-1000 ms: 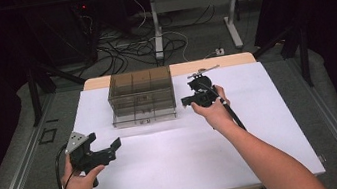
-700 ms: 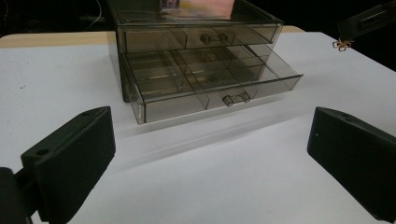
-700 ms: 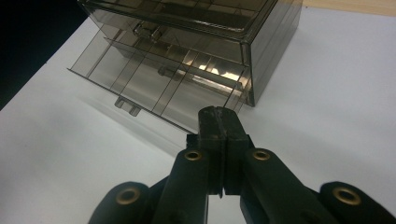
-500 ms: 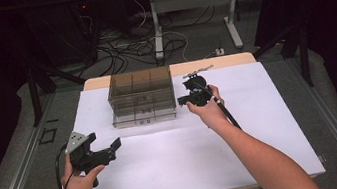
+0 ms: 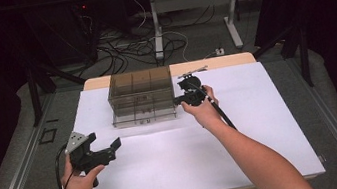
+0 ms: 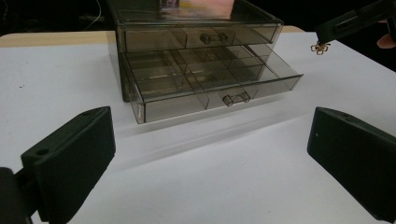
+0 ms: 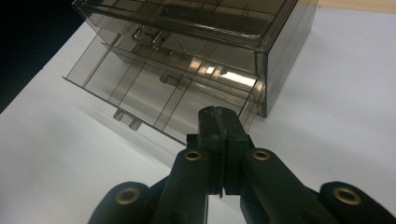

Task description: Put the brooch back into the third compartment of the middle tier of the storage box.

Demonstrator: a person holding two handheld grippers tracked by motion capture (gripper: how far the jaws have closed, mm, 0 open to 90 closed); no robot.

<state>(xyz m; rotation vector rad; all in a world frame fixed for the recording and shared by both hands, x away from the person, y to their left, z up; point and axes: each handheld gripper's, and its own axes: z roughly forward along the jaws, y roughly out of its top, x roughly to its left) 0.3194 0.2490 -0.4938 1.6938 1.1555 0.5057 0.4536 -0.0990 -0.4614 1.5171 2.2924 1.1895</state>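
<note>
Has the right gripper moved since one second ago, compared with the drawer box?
Yes. The right gripper, shut on a small gold ornament, has shifted slightly left, closer to the drawer box.

Left gripper [image 5: 95, 153] rests low with jaws spread wide, while right gripper [image 5: 180, 101] reaches forward, jaws pinched together.

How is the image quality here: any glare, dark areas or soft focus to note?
High view: surroundings dark, the white table evenly lit. Left gripper view: a bright pinkish reflection on top of the drawer box; near jaws slightly soft. Right gripper view: glare streaks on the open bottom drawer, black corner at the upper left.
</note>
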